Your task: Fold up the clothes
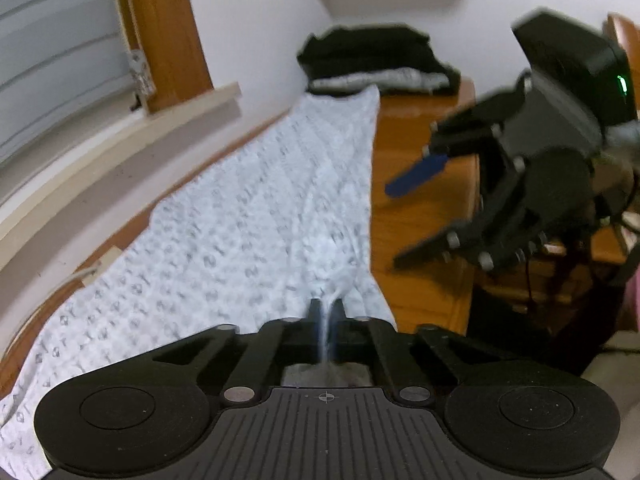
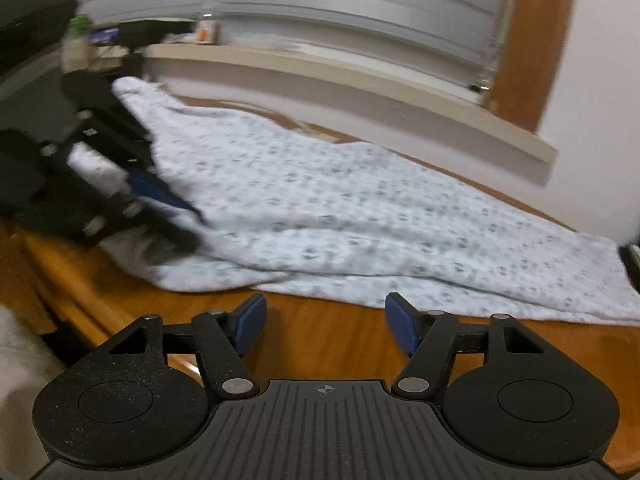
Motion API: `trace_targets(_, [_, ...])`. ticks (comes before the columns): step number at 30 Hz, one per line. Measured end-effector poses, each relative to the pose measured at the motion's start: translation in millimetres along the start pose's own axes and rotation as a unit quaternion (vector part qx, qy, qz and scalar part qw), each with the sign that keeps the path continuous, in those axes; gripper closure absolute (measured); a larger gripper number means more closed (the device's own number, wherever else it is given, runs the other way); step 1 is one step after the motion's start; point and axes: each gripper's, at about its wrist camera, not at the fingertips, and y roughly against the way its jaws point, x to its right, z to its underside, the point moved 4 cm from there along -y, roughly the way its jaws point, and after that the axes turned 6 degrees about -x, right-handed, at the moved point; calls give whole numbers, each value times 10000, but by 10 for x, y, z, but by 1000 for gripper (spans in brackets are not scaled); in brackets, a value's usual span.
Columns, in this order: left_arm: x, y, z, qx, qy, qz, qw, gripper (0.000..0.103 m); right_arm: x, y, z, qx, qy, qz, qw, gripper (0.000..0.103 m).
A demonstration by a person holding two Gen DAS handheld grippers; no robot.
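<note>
A white garment with a small grey print [image 1: 248, 208] lies stretched along the wooden table [image 1: 420, 140], folded over on itself along its near side [image 2: 360, 208]. My left gripper [image 1: 326, 314] is shut on the garment's near edge, with a ridge of fabric pinched between its fingers; in the right wrist view it shows at the left, blurred, at the cloth's corner [image 2: 196, 232]. My right gripper [image 2: 325, 320] stands open over bare wood just short of the garment's edge, with nothing between its blue pads [image 2: 250, 322]. In the left wrist view it hovers to the right of the cloth [image 1: 394, 226].
A pile of dark and light clothes [image 1: 372, 56] sits at the far end of the table against the white wall. A window sill [image 1: 120, 140] and wooden window frame [image 1: 160, 32] run along the garment's far side. The table edge [image 1: 474, 240] drops off at right.
</note>
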Motion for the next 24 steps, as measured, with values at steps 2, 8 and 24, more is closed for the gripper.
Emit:
trace_targets(2, [-102, 163, -65, 370, 300, 68, 9988, 100, -47, 14, -22, 19, 68, -111, 9999, 38])
trace_targets(8, [-267, 461, -200, 845, 764, 333, 9929, 101, -216, 37, -75, 152, 348, -488, 9981, 41])
trace_targets(24, [-298, 502, -158, 895, 834, 326, 9920, 101, -452, 157, -162, 195, 1041, -1084, 9885, 100])
